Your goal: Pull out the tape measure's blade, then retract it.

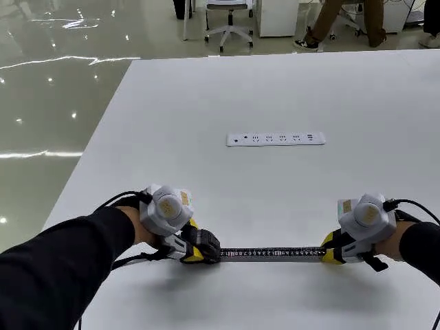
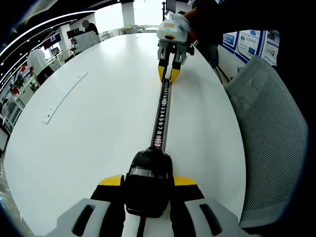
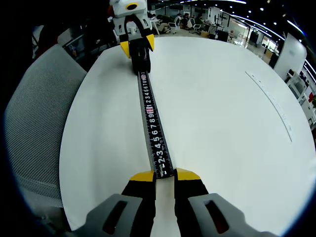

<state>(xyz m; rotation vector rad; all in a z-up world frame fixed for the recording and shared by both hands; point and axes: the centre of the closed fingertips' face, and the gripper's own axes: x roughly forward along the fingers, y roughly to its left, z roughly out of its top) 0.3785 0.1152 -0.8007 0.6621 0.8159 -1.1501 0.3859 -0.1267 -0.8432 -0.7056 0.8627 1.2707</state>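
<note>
Left gripper view: blade point(image 2: 162, 116) near table point(image 2: 89, 128) edge; open surface beyond

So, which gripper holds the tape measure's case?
The left gripper: its jaws clamp the black case, while the right gripper pinches only the blade at its end.

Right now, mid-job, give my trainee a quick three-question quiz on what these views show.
1. True or false: the right gripper pinches the end of the blade, which lies drawn out.
2. What does the left gripper hold? A the tape measure's case; B the blade's end; C nothing.
3. Which white thing lies on the table, farther from the person than the blade?
Key: 1 true; 2 A; 3 the power strip.
</note>
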